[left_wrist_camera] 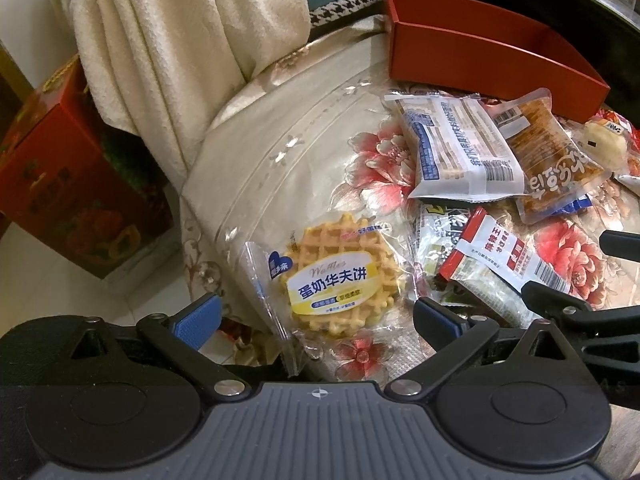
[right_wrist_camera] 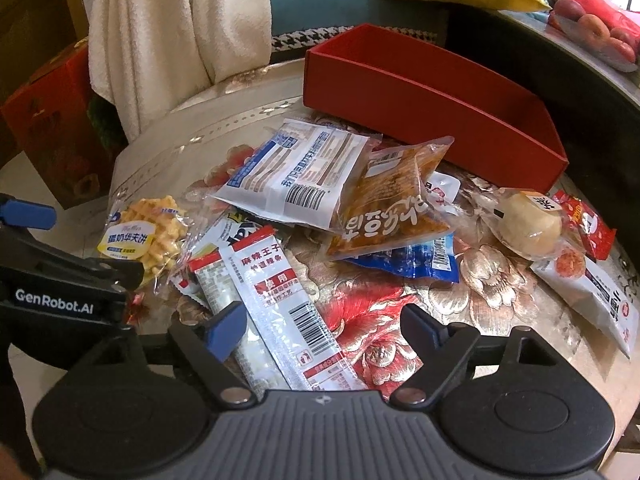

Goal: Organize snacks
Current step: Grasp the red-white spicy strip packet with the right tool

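Observation:
A pile of snack packets lies on a floral round table (left_wrist_camera: pixel 280 128). A waffle in a clear wrapper (left_wrist_camera: pixel 340 280) lies nearest, between the open fingers of my left gripper (left_wrist_camera: pixel 316 316), which hovers just above it. It also shows in the right wrist view (right_wrist_camera: pixel 140 236). My right gripper (right_wrist_camera: pixel 320 328) is open over a long white-and-red spicy strip packet (right_wrist_camera: pixel 280 304). Behind lie a white-blue packet (right_wrist_camera: pixel 296 176), an orange-brown packet (right_wrist_camera: pixel 392 208), a blue packet (right_wrist_camera: pixel 416 260) and a round pastry (right_wrist_camera: pixel 528 224). An open red box (right_wrist_camera: pixel 420 92) stands at the back; it also shows in the left wrist view (left_wrist_camera: pixel 492 52).
A cream towel (left_wrist_camera: pixel 168 40) hangs over a chair beyond the table's far edge. A red carton (left_wrist_camera: pixel 64 184) stands on the floor at left. More packets (right_wrist_camera: pixel 592 292) lie at the table's right edge. A tray of red fruit (right_wrist_camera: pixel 600 32) sits on a counter at far right.

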Demonstrator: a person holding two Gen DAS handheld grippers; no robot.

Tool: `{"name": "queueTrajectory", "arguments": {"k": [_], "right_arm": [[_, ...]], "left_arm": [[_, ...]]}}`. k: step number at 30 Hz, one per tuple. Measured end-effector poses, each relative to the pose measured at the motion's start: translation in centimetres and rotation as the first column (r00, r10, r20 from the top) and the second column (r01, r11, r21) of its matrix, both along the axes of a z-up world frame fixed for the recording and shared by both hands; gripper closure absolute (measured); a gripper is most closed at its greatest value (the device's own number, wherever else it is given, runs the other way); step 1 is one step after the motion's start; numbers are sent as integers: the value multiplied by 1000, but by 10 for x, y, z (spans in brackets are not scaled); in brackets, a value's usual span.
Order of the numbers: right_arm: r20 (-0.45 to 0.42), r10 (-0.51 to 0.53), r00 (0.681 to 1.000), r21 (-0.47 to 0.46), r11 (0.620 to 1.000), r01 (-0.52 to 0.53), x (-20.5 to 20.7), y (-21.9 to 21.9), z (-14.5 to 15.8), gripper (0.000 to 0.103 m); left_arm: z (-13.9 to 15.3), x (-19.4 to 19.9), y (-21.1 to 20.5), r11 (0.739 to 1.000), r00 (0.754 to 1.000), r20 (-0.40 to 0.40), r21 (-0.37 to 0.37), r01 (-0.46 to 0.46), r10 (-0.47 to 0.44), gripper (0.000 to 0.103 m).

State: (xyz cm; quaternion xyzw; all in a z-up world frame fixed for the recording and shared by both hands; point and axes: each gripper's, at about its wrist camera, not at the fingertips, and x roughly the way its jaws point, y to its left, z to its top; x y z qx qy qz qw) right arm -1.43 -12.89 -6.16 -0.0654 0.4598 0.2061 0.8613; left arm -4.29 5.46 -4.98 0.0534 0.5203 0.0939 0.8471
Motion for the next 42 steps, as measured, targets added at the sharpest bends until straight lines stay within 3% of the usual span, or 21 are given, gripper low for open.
{"name": "queueTrajectory", "arguments": {"k": [12, 21, 23, 25, 27, 37, 40, 42], "right_arm": [[-40, 44, 998, -8, 999, -45, 4, 2, -8, 27], [-72, 199, 977, 41, 980, -196, -1, 17, -4, 31], [-81, 225, 971, 12, 974, -225, -2, 24, -10, 31], [-81, 232, 969, -27, 972, -234, -3, 29, -14, 34], [-92, 210, 973, -25, 977, -213, 1, 27, -15, 44], [-163, 140, 977, 83, 988, -128, 9, 4, -15, 55], [-167, 106, 980, 103, 991, -90, 6, -11, -10, 64], [-173, 87, 981, 105, 992, -69, 4, -22, -8, 76]], "left_arm": [[-5, 4, 2, 1000, 1000, -19, -27, 2, -3, 0], [-7, 6, 5, 999, 999, -33, -43, -7, 5, 0], [-8, 6, 5, 999, 999, -36, -44, -5, 3, 0], [-8, 7, 4, 999, 999, -38, -46, -1, -1, 0], [-8, 7, 3, 999, 999, -37, -45, 2, -3, 0], [-8, 7, 1, 999, 999, -36, -44, 10, -12, 0], [-7, 9, -2, 999, 999, -34, -46, 13, -14, 0], [-7, 11, -3, 999, 999, -36, -52, 14, -16, 0]]}}
